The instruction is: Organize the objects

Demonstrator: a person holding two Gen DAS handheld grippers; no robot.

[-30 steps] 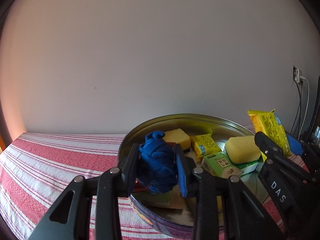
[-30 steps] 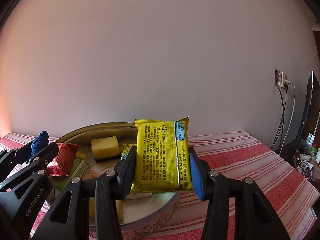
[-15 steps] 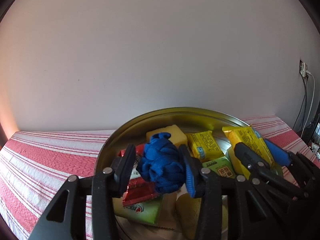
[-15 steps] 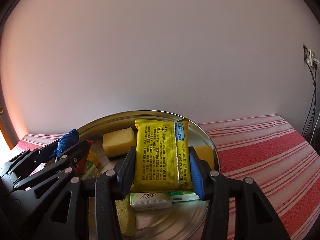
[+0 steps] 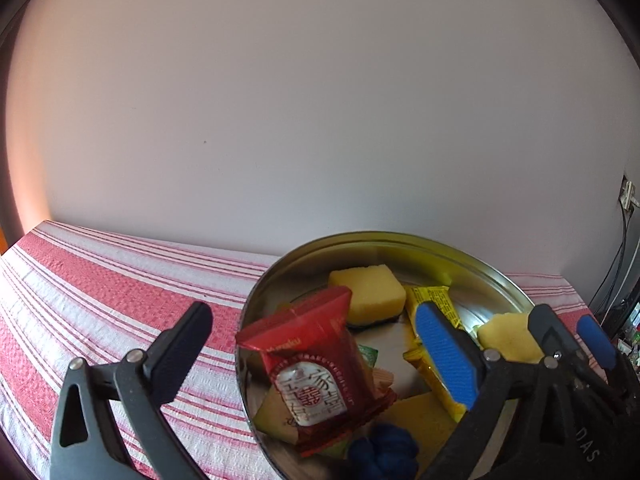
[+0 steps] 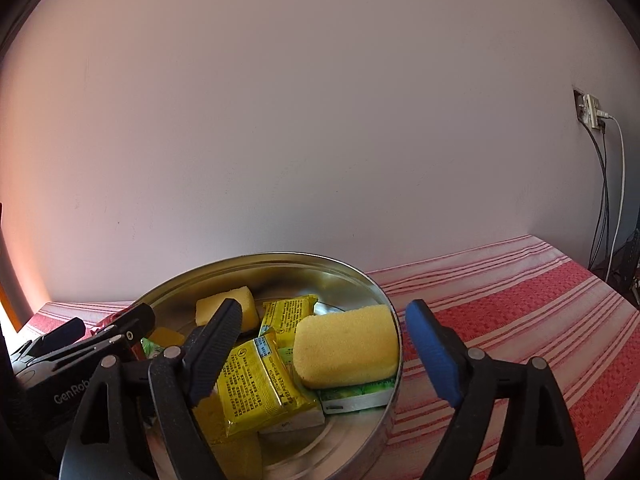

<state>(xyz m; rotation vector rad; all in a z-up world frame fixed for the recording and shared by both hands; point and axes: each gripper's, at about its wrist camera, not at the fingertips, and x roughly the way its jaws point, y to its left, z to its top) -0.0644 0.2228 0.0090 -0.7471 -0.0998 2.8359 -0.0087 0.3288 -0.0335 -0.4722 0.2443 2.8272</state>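
Observation:
A round metal tin [image 5: 400,240] [image 6: 280,260] sits on the striped cloth and holds snack packets and sponges. My left gripper [image 5: 316,344] is open above the tin's left side; the blue knotted rope [image 5: 384,456] lies in the tin below it, beside a red packet [image 5: 316,364]. My right gripper [image 6: 324,356] is open over the tin's right side; the yellow packet [image 6: 260,388] lies in the tin under its left finger, next to a yellow sponge [image 6: 348,348]. The right gripper's fingers [image 5: 552,332] show at the right of the left wrist view.
The red and white striped tablecloth [image 5: 100,280] [image 6: 540,312] covers the table on both sides of the tin. A plain wall stands close behind. A wall socket [image 6: 592,112] with hanging cables is at the far right.
Both grippers moved over the tin and opened. The blue rope dropped from the left gripper into the tin, and the yellow packet dropped from the right gripper into the tin.

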